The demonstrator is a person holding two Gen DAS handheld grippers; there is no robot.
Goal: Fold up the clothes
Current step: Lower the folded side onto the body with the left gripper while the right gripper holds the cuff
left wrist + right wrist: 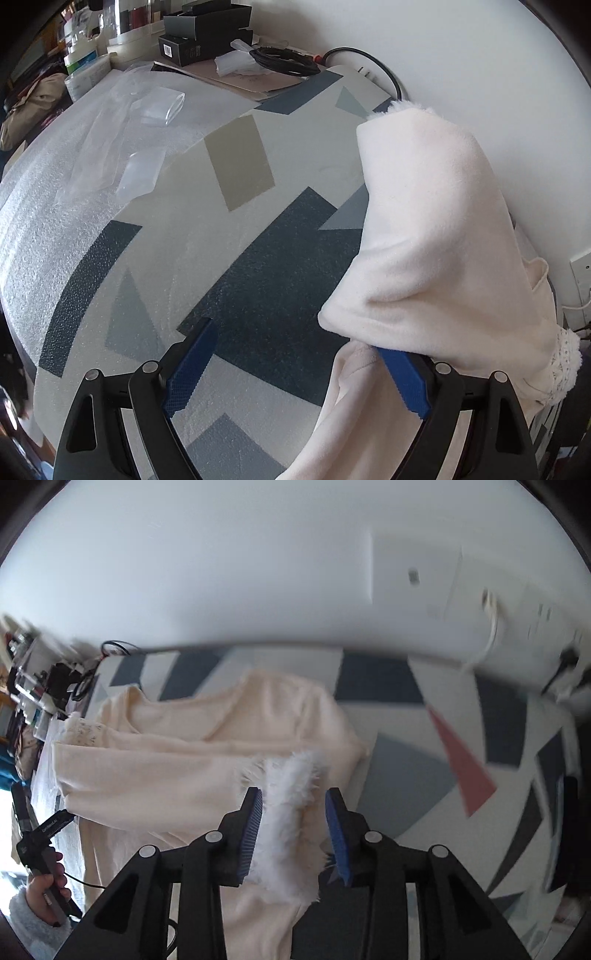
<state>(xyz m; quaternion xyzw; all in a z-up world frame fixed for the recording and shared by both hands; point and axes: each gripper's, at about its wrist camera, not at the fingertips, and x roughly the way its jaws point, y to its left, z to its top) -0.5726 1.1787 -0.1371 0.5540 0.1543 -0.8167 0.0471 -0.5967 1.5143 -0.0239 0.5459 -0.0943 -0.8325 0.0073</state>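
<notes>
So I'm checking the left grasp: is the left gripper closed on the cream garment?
No. The left gripper is wide open, and the cream garment only drapes over one of its fingers.
</notes>
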